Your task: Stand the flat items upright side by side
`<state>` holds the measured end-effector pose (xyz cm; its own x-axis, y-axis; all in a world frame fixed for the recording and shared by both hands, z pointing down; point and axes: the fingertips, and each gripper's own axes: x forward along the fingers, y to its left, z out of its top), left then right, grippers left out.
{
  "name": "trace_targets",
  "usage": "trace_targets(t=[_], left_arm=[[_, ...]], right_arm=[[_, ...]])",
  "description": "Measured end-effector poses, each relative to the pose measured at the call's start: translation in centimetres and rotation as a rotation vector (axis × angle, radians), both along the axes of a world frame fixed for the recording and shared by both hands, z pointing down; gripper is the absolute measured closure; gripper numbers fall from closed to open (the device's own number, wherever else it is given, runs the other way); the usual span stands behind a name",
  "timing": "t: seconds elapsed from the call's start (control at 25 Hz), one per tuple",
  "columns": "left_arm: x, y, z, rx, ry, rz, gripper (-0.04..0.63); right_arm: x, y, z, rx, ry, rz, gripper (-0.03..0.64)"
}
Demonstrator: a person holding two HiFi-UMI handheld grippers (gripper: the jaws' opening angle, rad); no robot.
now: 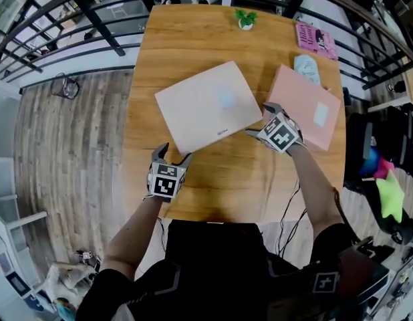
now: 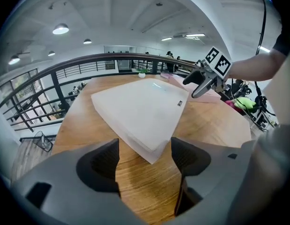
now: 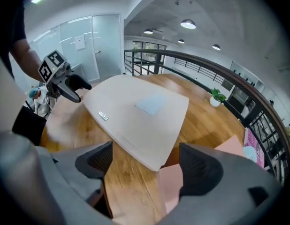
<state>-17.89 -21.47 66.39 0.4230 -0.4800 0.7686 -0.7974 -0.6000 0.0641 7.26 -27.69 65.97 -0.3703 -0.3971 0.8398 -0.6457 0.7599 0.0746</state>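
We find the white flat item [image 1: 208, 105] lying flat at the centre of the counter [image 1: 193, 39], with the pink flat item [image 1: 307, 105] just beside it at 3 o'clock. The left hand-held gripper [image 1: 172, 154] at 7 o'clock and the right hand-held gripper [image 1: 258, 120] at 4 o'clock are both spread, pinching nothing.

Office-type mezzanine, probably open-plan workspace: wooden table [image 1: 193, 39] next to a curved black railing [image 2: 58, 90], concrete ceiling with round lamps [image 2: 60, 29], glass doors [image 3: 95, 46], small potted plant [image 1: 245, 19], wood floor.
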Motion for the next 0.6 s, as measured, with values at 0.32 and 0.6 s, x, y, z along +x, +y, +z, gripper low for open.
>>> trace_targets(t=[0.32,0.6], left_arm=[[1.2,-0.5,0.5,0.008,-0.007,0.071,0.249],[0.7,-0.1,1.9,-0.03,-0.041,0.075,0.25]], right_arm=[[-0.2,-0.1,2.5,-0.032,0.143,-0.067,0.19],[0.2,-0.6,3.3,-0.027,0.188,-0.079,0.192]])
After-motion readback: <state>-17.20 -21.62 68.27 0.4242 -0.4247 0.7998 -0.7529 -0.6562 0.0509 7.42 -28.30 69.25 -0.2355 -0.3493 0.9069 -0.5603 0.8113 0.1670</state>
